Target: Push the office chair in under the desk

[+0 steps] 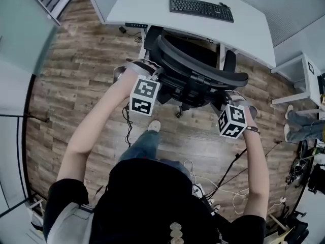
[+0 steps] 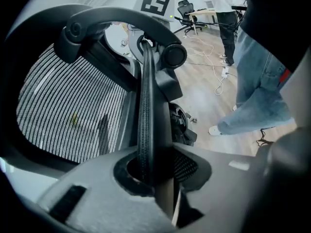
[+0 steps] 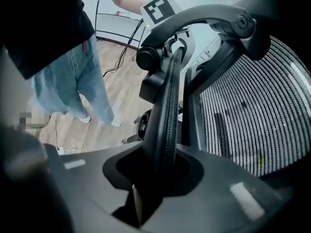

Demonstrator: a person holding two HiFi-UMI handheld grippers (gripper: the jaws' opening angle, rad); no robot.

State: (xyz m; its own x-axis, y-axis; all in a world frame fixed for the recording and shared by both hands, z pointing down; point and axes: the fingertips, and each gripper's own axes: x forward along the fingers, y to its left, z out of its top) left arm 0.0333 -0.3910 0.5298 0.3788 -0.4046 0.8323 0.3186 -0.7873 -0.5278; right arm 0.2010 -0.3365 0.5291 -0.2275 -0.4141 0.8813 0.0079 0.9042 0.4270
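Note:
A black mesh office chair (image 1: 195, 67) stands at the white desk (image 1: 147, 6), its seat partly under the desk edge and its curved backrest toward me. My left gripper (image 1: 154, 77) is shut on the left end of the backrest rim. In the left gripper view that ribbed rim (image 2: 146, 106) runs up between the jaws of the left gripper (image 2: 151, 178), with the mesh (image 2: 68, 110) at left. My right gripper (image 1: 227, 99) clamps the rim's right end. The right gripper view shows that rim (image 3: 167, 110) passing through the right gripper (image 3: 158, 174), with the mesh (image 3: 252, 115) at right.
A black keyboard (image 1: 201, 9) lies on the desk. Cables (image 1: 226, 177) trail over the wooden floor behind the chair, near my foot (image 1: 154, 126). Another person's legs (image 1: 304, 123) and a white side table (image 1: 304, 80) are at the right. A glass partition (image 1: 18, 60) lines the left.

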